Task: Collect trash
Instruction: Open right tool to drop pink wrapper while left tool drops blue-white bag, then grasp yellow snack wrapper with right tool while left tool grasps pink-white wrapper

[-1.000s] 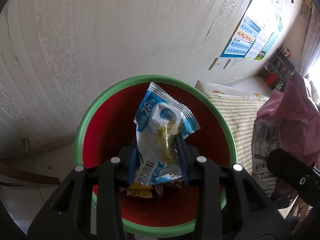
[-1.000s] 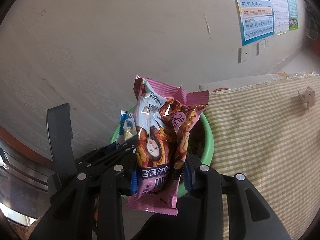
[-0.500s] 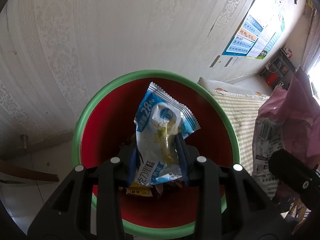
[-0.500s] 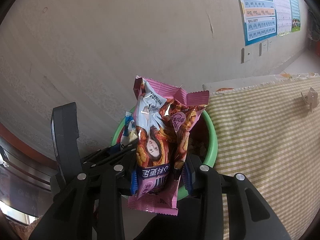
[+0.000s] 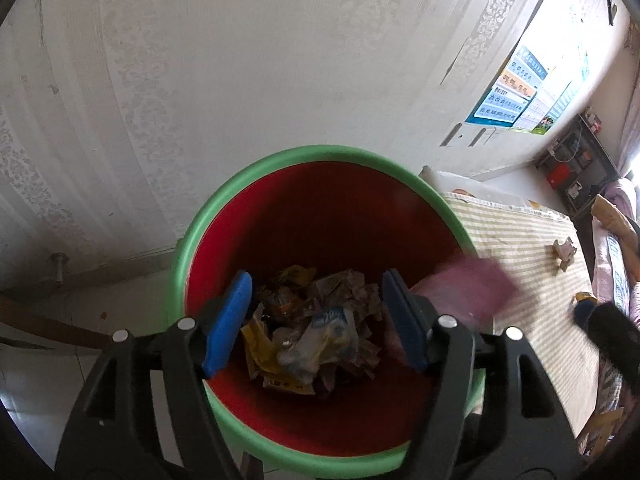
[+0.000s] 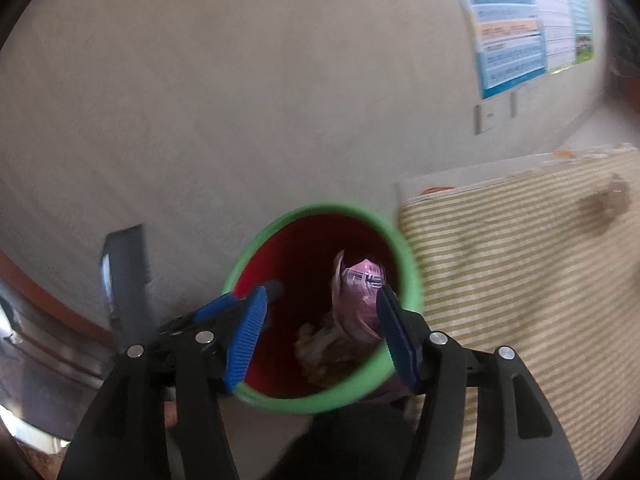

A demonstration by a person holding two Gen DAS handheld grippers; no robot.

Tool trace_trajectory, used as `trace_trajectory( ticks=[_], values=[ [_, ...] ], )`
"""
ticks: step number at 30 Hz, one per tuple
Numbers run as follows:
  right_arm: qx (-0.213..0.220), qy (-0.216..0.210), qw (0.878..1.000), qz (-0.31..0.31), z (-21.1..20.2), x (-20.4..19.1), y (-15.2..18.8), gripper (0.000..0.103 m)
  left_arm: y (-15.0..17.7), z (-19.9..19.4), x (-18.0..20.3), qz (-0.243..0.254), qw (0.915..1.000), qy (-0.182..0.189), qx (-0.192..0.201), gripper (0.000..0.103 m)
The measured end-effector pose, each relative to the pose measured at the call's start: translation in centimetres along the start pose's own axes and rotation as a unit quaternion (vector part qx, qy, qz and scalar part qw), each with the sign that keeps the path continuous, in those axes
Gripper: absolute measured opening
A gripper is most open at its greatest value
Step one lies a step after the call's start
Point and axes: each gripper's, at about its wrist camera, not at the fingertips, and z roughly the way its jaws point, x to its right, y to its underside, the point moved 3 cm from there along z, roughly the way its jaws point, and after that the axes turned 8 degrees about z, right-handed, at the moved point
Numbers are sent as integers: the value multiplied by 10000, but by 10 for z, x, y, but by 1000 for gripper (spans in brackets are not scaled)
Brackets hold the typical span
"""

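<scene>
A bin with a green rim (image 5: 304, 154) and red inside stands on the floor by the wall; it also shows in the right wrist view (image 6: 414, 280). My left gripper (image 5: 316, 320) is open and empty over the bin. Crumpled wrappers (image 5: 320, 332), the blue-and-white one among them, lie at the bottom. My right gripper (image 6: 320, 332) is open and empty above the bin. The pink wrapper (image 6: 360, 292) is loose inside the bin near its right finger; it shows blurred at the bin's right rim in the left wrist view (image 5: 468, 292).
A table with a green-checked cloth (image 6: 520, 280) stands right of the bin, with a small brown object (image 6: 612, 196) on it. A wallpapered wall (image 5: 240, 60) is behind the bin, with posters (image 6: 520, 20) to the right. The left gripper's body (image 6: 124, 276) is beside the bin.
Both grippers have opened. The blue-and-white wrapper has dropped into the bin from the left gripper. The pink wrapper has left the right gripper and is in the bin.
</scene>
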Motion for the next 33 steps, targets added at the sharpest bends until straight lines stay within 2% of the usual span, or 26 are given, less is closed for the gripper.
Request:
trace_trajectory(
  ticks=[4, 6, 7, 11, 14, 16, 19, 21, 22, 24, 26, 29, 33],
  values=[
    [314, 751, 9956, 457, -20, 72, -14, 61, 0, -1, 1, 63, 9999, -130, 38, 67],
    [593, 1264, 9850, 1013, -40, 129, -26, 61, -1, -3, 2, 27, 9998, -171, 110, 67],
    [743, 1459, 9783, 1267, -49, 152, -32, 61, -1, -5, 2, 15, 9997, -189, 160, 67],
    [1429, 2297, 9330, 2375, -87, 250, -52, 62, -5, -13, 14, 79, 9987, -266, 421, 67],
    [1435, 2535, 9080, 3013, -89, 304, -60, 62, -10, -19, 27, 192, 9978, -265, 572, 68],
    [1340, 2566, 9006, 3241, -81, 327, -64, 62, -13, -25, 40, 303, 9970, -231, 670, 71],
    [1133, 2636, 9025, 3213, -66, 347, -71, 62, -14, -31, 62, 576, 9954, -144, 746, 72],
    [983, 2433, 9099, 3213, -57, 353, -71, 48, -14, -33, 82, 806, 9937, -90, 776, 74],
    [963, 2319, 9124, 3234, -56, 353, -70, 46, -14, -33, 90, 884, 9932, -31, 755, 74],
    [1011, 2158, 9167, 3207, -62, 348, -71, 30, -16, -29, 116, 1073, 9919, 154, 667, 74],
    [997, 1987, 9254, 3070, -78, 337, -67, 30, -18, -26, 140, 1268, 9896, 325, 596, 75],
    [1069, 1611, 9351, 2971, -116, 315, -35, 30, -20, -17, 194, 1656, 9823, 667, 569, 80],
    [1138, 1337, 9354, 3070, -152, 293, 22, 31, -23, 18, 286, 2301, 9634, 1311, 408, 81]
  ],
)
